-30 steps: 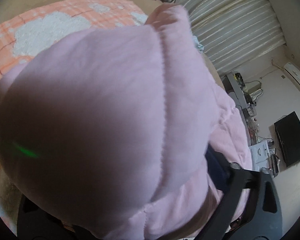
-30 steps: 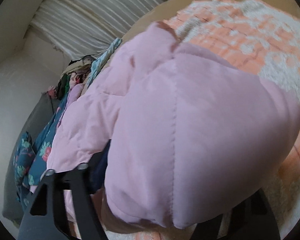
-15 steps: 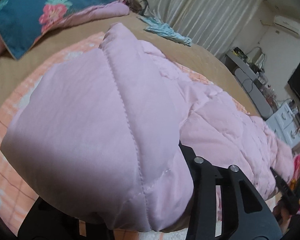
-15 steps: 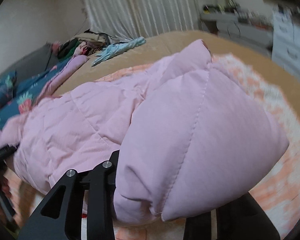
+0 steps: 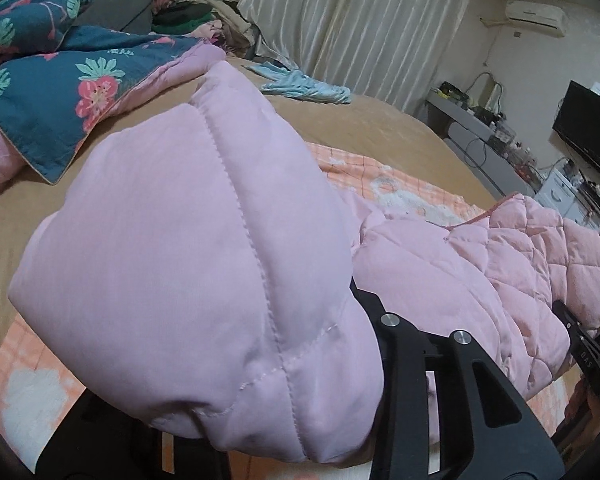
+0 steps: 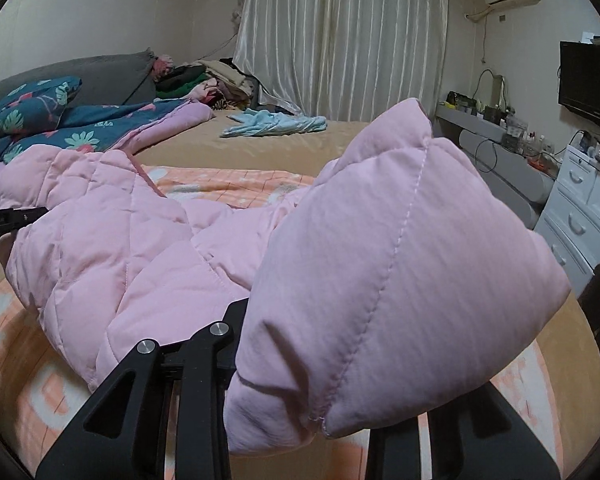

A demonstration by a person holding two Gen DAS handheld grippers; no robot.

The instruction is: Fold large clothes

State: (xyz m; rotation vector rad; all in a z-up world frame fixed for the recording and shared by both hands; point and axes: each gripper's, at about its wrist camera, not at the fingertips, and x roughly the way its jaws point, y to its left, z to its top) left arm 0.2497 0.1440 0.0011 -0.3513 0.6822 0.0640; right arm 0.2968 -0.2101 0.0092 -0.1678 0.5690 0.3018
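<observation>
Pink quilted padding fills my left wrist view: my left gripper [image 5: 300,392] is closing, jaws clamped on a puffy end of the pink jacket [image 5: 188,264], lifted above the bed [image 5: 380,128] and its orange checked blanket [image 5: 396,184]. In the right wrist view, my right gripper [image 6: 324,380] is closing too, pinching another puffy end of the jacket, whose body sags toward the blanket; a blue garment [image 6: 276,125] lies near the bed's far edge.

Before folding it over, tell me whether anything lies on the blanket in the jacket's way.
Nothing visible does: the orange checked blanket past the pink quilted puffer jacket looks bare. The light blue garment and floral quilt lie farther off.
</observation>
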